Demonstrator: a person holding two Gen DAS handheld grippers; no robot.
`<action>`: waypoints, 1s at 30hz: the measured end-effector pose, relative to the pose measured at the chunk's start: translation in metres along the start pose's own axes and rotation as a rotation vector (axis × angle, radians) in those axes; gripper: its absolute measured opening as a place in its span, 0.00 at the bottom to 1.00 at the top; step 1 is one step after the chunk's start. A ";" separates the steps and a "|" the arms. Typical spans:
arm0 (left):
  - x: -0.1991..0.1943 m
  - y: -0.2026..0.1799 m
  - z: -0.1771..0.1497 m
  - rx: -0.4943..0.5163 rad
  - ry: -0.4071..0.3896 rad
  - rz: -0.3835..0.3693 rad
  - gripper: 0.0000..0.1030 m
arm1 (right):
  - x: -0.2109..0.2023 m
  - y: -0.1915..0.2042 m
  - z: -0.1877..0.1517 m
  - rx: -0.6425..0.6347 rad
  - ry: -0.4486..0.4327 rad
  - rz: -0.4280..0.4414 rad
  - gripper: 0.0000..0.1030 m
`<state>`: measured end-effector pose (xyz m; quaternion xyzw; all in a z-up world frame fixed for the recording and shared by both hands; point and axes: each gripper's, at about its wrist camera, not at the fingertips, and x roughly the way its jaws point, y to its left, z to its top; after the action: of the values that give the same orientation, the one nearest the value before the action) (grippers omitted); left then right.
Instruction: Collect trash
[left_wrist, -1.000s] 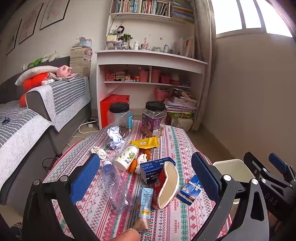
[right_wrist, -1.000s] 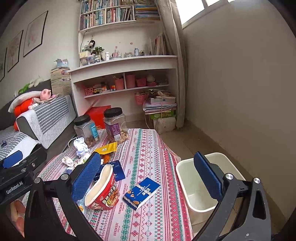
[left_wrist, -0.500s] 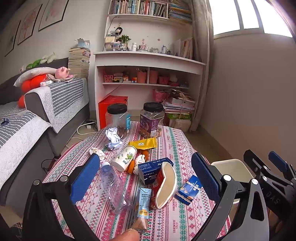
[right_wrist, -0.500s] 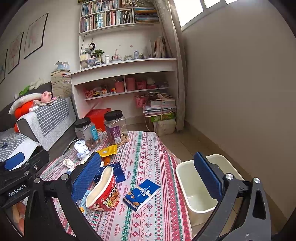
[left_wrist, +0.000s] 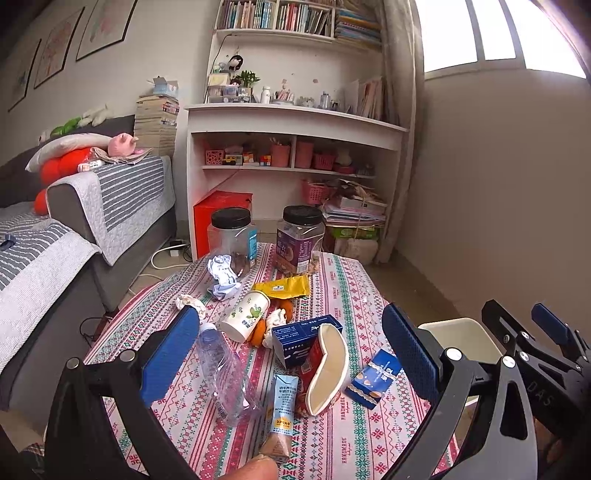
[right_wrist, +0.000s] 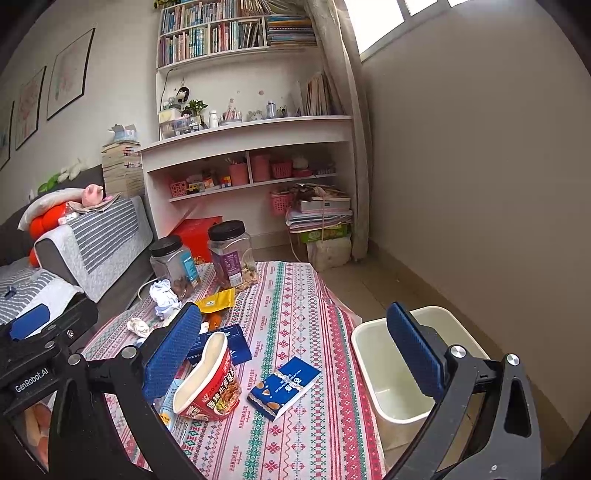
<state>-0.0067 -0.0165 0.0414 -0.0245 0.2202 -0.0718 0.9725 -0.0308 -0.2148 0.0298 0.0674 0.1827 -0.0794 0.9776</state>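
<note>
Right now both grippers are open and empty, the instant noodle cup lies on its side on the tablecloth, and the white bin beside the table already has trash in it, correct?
Not quite: the white bin holds no trash; the right wrist view shows its bare inside. The rest stands: the left gripper and the right gripper are open and empty, and the instant noodle cup lies on its side on the tablecloth.

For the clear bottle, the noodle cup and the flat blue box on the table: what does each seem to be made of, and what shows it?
Clear bottle: thin see-through plastic, creased and crushed.
Noodle cup: probably coated paper or foam, with a matte cream inside and glossy printed outside.
Flat blue box: printed cardboard, with sharp folded edges and a slight sheen.
</note>
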 end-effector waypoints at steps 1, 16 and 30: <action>0.000 0.000 0.000 0.000 -0.001 0.000 0.93 | 0.000 0.000 0.000 0.000 -0.001 0.000 0.93; -0.001 0.001 -0.001 -0.002 0.006 -0.002 0.93 | 0.002 0.002 -0.002 0.005 0.011 -0.004 0.93; 0.046 0.046 0.015 -0.148 0.228 0.003 0.93 | 0.043 0.004 0.014 -0.045 0.223 0.005 0.93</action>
<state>0.0468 0.0219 0.0319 -0.0876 0.3338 -0.0561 0.9369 0.0146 -0.2182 0.0274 0.0545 0.2917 -0.0647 0.9528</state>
